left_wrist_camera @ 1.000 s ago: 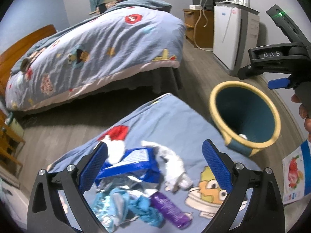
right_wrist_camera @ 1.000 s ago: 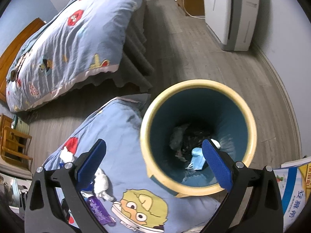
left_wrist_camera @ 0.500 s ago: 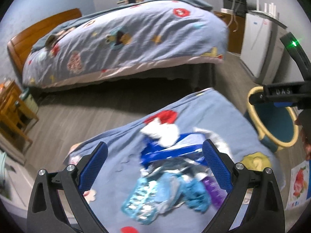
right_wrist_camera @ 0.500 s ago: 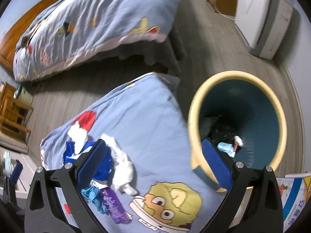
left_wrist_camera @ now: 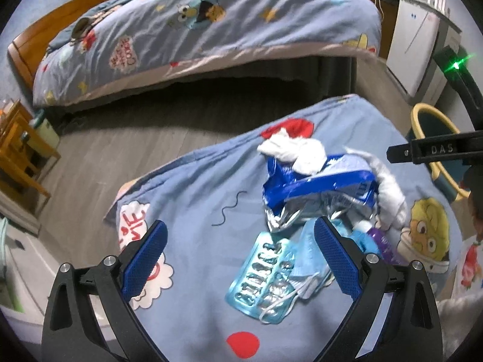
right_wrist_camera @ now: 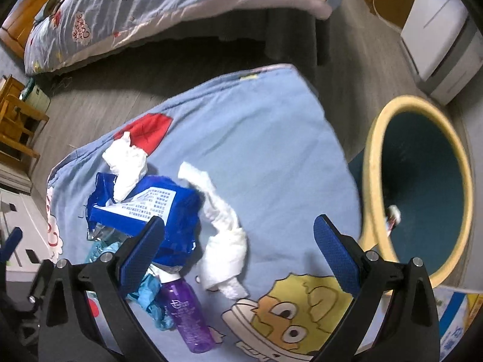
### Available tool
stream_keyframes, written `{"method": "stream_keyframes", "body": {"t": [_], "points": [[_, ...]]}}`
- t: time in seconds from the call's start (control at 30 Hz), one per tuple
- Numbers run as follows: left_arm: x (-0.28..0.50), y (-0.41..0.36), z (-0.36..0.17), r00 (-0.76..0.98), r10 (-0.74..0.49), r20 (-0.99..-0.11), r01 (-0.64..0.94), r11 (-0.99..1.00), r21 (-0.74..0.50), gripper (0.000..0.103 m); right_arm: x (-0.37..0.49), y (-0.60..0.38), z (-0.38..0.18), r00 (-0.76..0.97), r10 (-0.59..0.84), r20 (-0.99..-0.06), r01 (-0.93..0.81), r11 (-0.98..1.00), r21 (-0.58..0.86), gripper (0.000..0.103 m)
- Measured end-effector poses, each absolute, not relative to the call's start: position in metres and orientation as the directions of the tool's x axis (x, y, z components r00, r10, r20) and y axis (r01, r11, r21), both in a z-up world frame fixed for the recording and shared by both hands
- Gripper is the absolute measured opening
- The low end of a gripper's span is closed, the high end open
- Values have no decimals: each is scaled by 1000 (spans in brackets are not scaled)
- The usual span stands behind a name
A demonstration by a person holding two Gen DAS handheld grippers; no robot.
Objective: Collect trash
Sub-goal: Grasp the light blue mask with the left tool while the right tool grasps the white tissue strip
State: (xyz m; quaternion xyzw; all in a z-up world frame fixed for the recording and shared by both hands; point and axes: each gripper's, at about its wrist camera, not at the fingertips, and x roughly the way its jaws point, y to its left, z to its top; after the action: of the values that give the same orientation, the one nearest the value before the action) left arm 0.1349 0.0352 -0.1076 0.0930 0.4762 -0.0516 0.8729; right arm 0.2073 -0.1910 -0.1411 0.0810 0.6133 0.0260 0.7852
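Observation:
A heap of trash lies on a cartoon-print blue blanket [left_wrist_camera: 193, 199]: a blue foil wrapper [left_wrist_camera: 317, 184] [right_wrist_camera: 160, 208], crumpled white tissues [left_wrist_camera: 295, 150] [right_wrist_camera: 223, 226], a clear blister pack [left_wrist_camera: 265, 277], a light blue mask [left_wrist_camera: 314, 259] and a purple bottle [right_wrist_camera: 187, 316] [left_wrist_camera: 388, 244]. My left gripper [left_wrist_camera: 240, 259] hovers open above the blister pack. My right gripper [right_wrist_camera: 240, 259] is open over the long tissue, holding nothing. The yellow-rimmed bin [right_wrist_camera: 422, 187] [left_wrist_camera: 434, 147] stands to the right with some trash inside.
A bed [left_wrist_camera: 211, 30] with a matching quilt fills the back. A white appliance [right_wrist_camera: 443, 39] stands against the right wall. A wooden stand [left_wrist_camera: 21, 157] is at the left. Grey wood floor [left_wrist_camera: 120, 138] lies between bed and blanket. A printed leaflet [right_wrist_camera: 455, 316] lies beside the bin.
Both grippers swung left, away from the bin and over the trash heap. The left one now sits lower and closer to the blister pack. Both stayed open.

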Motion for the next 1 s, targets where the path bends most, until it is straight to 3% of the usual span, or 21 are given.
{"method": "stream_keyframes", "body": {"t": [0.07,0.33,0.47,0.53,0.67,0.8,0.9,1.0], "points": [[136,37,-113,522,-1,-853,178,978,108,97,208,-190,-148,228,141,-964,64,985,159,95],[137,24,-134,463,-49,-885,216,975,59,96,211,-196,-177,117,192,-975,107,973,204,55],[137,11,-146,416,-92,-905,241,970,12,94,211,-196,-183,90,222,-971,98,968,230,30],[136,1,-150,406,-100,-908,273,962,16,90,211,-196,-181,94,236,-967,90,965,244,27],[136,-12,-157,362,-122,-924,314,949,-2,62,211,-198,-175,105,255,-961,80,961,264,23],[137,-16,-159,341,-121,-932,323,947,-5,21,210,-204,-169,123,257,-959,79,960,268,23],[138,-18,-152,360,-122,-925,324,946,2,13,207,-214,-163,140,256,-956,86,959,269,23],[138,-17,-141,379,-124,-917,320,947,4,12,202,-222,-152,164,264,-950,91,955,281,23]]}}
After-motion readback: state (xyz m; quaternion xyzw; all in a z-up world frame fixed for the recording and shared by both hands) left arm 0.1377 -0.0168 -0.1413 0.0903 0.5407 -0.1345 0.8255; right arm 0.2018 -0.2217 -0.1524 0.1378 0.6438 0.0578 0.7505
